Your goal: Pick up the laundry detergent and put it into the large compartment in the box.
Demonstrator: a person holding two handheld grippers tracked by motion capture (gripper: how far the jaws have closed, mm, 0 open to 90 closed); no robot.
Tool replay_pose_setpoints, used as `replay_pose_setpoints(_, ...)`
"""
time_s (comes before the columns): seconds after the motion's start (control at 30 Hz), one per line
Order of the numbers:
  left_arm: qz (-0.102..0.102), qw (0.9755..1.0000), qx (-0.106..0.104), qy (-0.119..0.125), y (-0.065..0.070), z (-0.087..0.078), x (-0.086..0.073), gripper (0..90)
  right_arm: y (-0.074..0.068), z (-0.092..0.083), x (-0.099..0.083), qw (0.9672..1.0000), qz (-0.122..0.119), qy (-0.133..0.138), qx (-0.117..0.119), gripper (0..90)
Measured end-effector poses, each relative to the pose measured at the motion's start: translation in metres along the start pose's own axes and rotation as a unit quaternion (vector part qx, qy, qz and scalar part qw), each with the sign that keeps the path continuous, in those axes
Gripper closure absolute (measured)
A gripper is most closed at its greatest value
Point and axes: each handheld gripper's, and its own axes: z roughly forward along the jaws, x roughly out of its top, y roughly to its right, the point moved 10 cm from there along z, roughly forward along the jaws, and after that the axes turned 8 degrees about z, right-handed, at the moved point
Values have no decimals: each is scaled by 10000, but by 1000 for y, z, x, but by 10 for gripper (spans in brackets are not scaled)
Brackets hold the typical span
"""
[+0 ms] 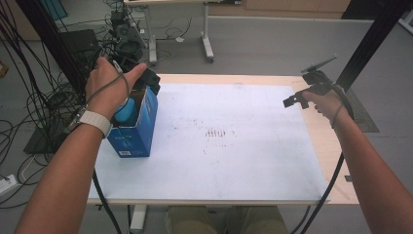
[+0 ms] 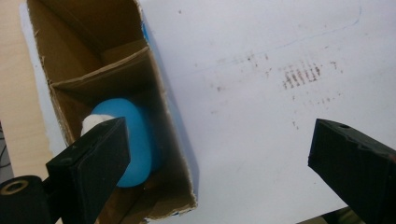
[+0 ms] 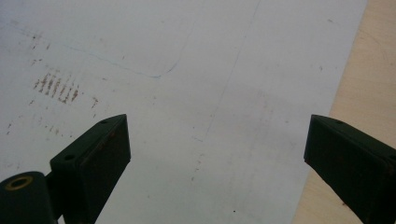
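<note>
We are working with a blue bottle (image 2: 133, 144) that sits down inside an open blue cardboard box (image 1: 141, 131) near the left side of the table (image 1: 243, 170). The bottle has a white cap (image 2: 95, 122), and it rests in the near part of the box, on our side of a cardboard wall (image 2: 107, 77) that splits the box in two. In the left gripper view the bottle lies low and to the left, partly behind the left jaw, and not in the gap between the jaws. Its long side seems to run up and down in the box, cap on top, but we cannot be sure. Our left gripper (image 1: 146, 78) hangs just over the open top of the box, and its jaws are wide apart with nothing between them. Our right gripper (image 1: 304, 92) is well away, over the far right corner of the white sheet (image 3: 187, 70), and its jaws are wide apart and hold nothing too. So our left hand is much the nearer one. To grab the bottle, we think the left jaws would have to slide over to the left and go down.
</note>
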Motion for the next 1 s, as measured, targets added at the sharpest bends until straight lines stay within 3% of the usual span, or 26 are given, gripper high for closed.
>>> replay_pose_setpoints(0.3,72,10000,-16,46,19,-6,10,53,-1,0,0,10000,-11,-6,15,71)
replay_pose_setpoints(0.67,181,9998,-122,43,48,-1,22,53,-4,3,1,10000,-59,-26,22,69)
replay_pose_setpoints(1.0,98,9995,-277,70,69,5,31,53,-5,3,1,10000,-58,-21,42,69)
